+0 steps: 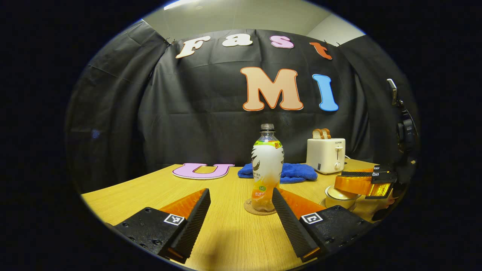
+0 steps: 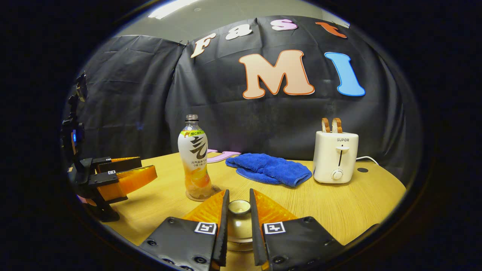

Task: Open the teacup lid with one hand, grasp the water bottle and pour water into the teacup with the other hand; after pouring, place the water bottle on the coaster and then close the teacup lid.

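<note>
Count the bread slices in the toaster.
2: both bread slices stand side by side in the slots on top of the toaster; their lower parts are hidden inside.

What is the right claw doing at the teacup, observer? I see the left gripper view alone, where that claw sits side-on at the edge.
Observer: In the right gripper view, the right claw has a finger on each side of the lid, at its knob. I cannot tell if they press.
Operator: Is the lid off the teacup?
Observer: No, it sits on the teacup.
Operator: How does my left claw stand to the water bottle?
Observer: Seen from the side, the left claw is open and apart from the water bottle, which stands on the coaster.
</note>
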